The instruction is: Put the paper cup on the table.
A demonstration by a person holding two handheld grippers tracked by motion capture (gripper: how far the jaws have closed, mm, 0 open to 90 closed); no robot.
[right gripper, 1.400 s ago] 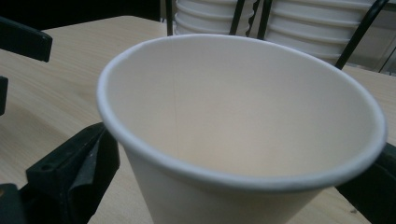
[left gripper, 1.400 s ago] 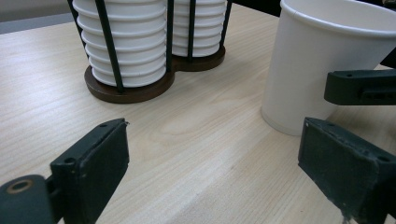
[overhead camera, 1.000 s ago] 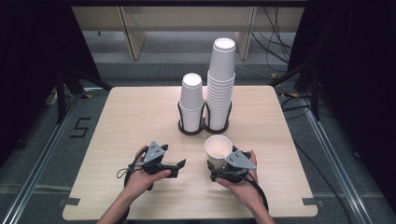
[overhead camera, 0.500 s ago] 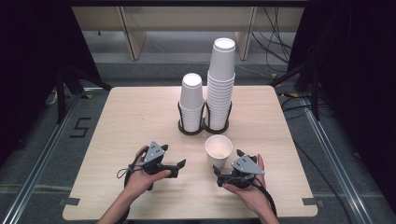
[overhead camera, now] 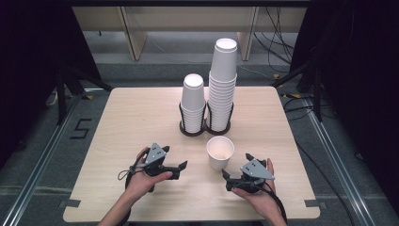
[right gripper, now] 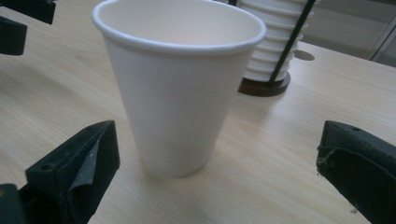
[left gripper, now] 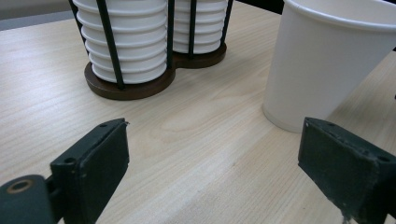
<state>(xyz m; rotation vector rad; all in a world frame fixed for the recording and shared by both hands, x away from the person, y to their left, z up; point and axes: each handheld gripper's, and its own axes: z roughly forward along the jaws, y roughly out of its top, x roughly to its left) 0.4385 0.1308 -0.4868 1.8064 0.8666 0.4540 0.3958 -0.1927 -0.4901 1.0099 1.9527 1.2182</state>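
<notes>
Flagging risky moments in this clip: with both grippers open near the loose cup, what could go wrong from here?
1. The single cup stands upright, empty and free beside the open right gripper; a nudge could tip it.
2. The tall stack rises well above its holder just behind; a knock might topple it.

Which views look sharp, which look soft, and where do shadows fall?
High view: evenly lit table, dark surroundings. Left gripper view: paper cup and near black parts slightly soft. Right gripper view: cup sharp, faint shadow at its base, cup holder softer.
</notes>
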